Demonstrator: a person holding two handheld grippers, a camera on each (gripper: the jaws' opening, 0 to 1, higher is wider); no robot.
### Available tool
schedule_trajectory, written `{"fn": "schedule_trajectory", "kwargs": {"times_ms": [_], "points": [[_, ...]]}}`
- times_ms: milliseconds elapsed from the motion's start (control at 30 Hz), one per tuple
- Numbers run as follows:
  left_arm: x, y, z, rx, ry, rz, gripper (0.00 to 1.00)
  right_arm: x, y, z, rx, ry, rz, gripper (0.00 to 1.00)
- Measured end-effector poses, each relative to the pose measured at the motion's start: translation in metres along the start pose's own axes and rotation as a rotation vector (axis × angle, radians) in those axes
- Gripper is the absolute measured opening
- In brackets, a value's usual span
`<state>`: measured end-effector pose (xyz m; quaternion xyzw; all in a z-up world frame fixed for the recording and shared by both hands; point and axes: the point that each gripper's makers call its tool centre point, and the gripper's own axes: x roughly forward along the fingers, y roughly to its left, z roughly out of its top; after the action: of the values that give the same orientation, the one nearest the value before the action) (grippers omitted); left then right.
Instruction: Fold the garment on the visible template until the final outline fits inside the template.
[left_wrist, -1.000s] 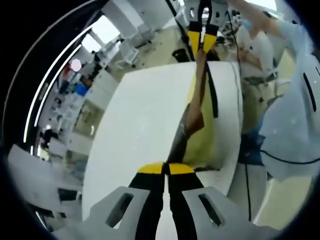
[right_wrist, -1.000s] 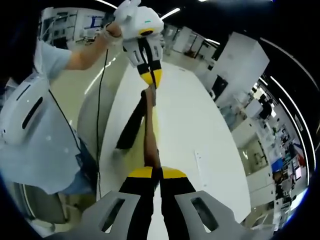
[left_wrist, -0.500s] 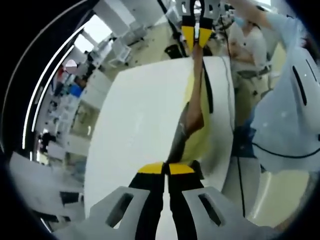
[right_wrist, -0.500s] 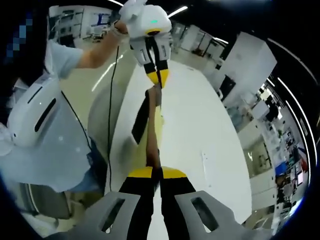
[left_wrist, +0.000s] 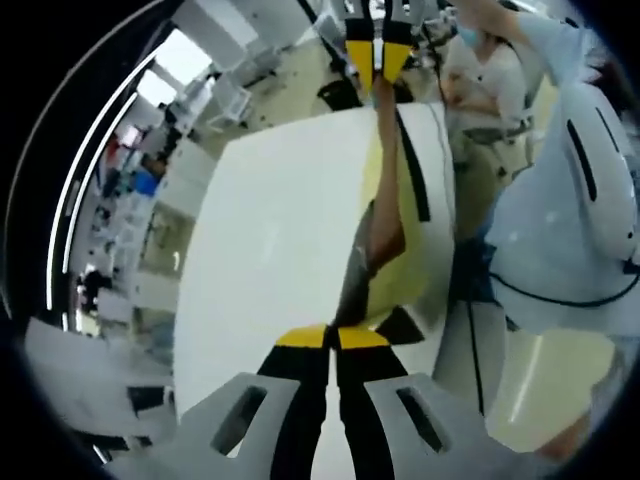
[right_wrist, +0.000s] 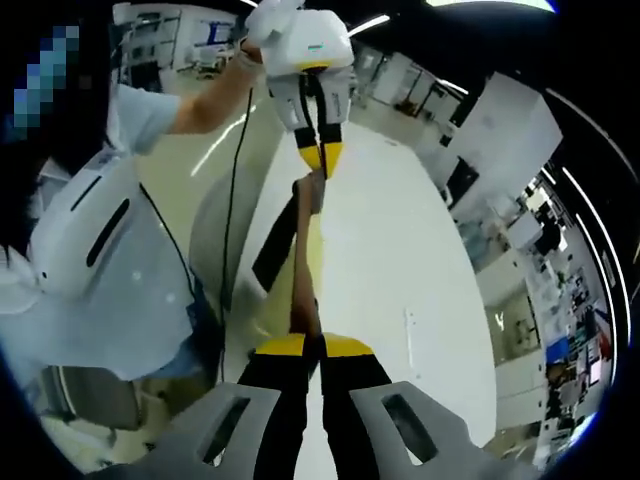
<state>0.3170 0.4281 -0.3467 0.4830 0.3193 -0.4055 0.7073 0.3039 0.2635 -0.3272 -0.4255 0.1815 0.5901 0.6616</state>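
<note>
A brown-grey garment (left_wrist: 368, 235) hangs stretched in a narrow band between both grippers, above the white table (left_wrist: 270, 250). My left gripper (left_wrist: 332, 338) is shut on one end. My right gripper (left_wrist: 378, 62) comes in at the top of the left gripper view, shut on the other end. Below the cloth lies the yellow template (left_wrist: 400, 265) with a black strip (left_wrist: 412, 180) along it. In the right gripper view my right gripper (right_wrist: 312, 346) pinches the garment (right_wrist: 300, 270), which runs up to the left gripper (right_wrist: 322, 158). The template (right_wrist: 316, 235) shows beside the cloth.
The person in a white top (left_wrist: 560, 210) stands at the table's side, and in the right gripper view their sleeve and arm (right_wrist: 100, 260) are on the left. A cable (right_wrist: 232, 200) hangs from the left gripper. Desks and shelves (right_wrist: 520, 230) stand beyond the table (right_wrist: 390, 270).
Both views have shifted as the hands moved, and the table looks a little narrower and farther off. The garment stays stretched between the two shut grippers.
</note>
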Motion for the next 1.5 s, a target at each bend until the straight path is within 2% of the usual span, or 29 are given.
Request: {"fn": "schedule_trajectory", "kwargs": {"times_ms": [267, 433, 633, 800, 867, 1100, 1233, 1400, 1500], "points": [[-0.018, -0.01, 0.003, 0.014, -0.011, 0.015, 0.0, -0.017, 0.011, 0.017, -0.044, 0.003, -0.027, 0.04], [-0.027, -0.03, 0.003, 0.037, -0.002, -0.003, 0.0, -0.02, 0.025, 0.021, -0.068, 0.007, -0.019, 0.04], [-0.037, -0.047, 0.0, 0.026, 0.031, -0.013, 0.0, -0.023, 0.038, 0.024, -0.089, 0.007, -0.018, 0.04], [-0.044, -0.07, 0.002, 0.062, 0.049, -0.063, 0.0, -0.025, 0.048, 0.026, -0.105, 0.003, -0.015, 0.04], [-0.045, -0.072, 0.004, 0.064, 0.043, -0.065, 0.0, -0.025, 0.051, 0.025, -0.109, 0.007, -0.009, 0.04], [-0.03, -0.078, 0.001, 0.049, 0.045, -0.093, 0.0, -0.019, 0.061, 0.017, -0.094, -0.002, 0.004, 0.04], [-0.014, -0.085, -0.003, 0.034, 0.04, -0.142, 0.0, -0.004, 0.065, 0.001, -0.059, 0.009, 0.027, 0.04], [0.003, -0.084, -0.007, 0.01, 0.035, -0.162, 0.0, 0.011, 0.064, -0.011, -0.009, 0.007, 0.048, 0.04], [0.017, -0.084, -0.016, 0.0, 0.073, -0.174, 0.0, 0.023, 0.062, -0.02, 0.008, 0.028, 0.054, 0.04]]}}
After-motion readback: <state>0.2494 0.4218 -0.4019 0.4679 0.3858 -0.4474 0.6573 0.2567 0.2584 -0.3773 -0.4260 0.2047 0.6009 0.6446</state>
